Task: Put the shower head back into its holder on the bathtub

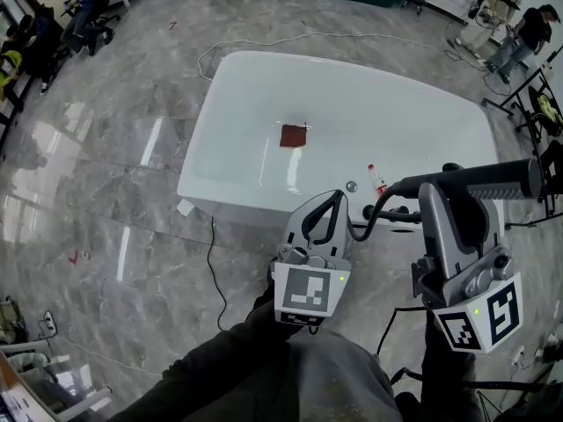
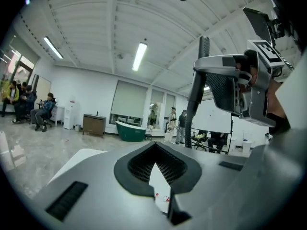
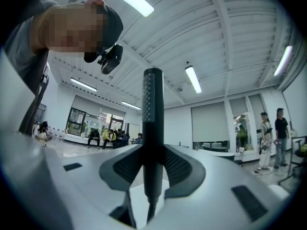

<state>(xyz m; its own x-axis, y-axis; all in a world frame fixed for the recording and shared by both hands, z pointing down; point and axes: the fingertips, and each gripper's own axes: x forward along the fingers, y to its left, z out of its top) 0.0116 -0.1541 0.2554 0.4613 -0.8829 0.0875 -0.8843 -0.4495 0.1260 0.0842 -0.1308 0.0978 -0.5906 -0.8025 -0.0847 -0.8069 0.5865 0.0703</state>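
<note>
The white bathtub (image 1: pixel 230 70) lies ahead of me. My right gripper (image 1: pixel 442 193) is shut on the black stick-shaped shower head (image 1: pixel 479 180), which it holds level above the tub's near right corner. In the right gripper view the shower head (image 3: pixel 152 123) stands between the jaws. Its black hose (image 1: pixel 369 221) loops down to dark fittings (image 1: pixel 401 213) on the near rim; I cannot make out the holder itself. My left gripper (image 1: pixel 329 204) is shut with nothing in it, over the near rim to the left of the hose. From the left gripper view the shower head (image 2: pixel 198 83) shows at upper right.
A brown-red square (image 1: pixel 293 135), a small red-capped bottle (image 1: pixel 376 179) and a drain (image 1: pixel 351 185) are in the tub. A black cable (image 1: pixel 215 275) runs over the glossy floor at the left. People sit at the far left (image 1: pixel 53 25) and far right (image 1: pixel 519 29).
</note>
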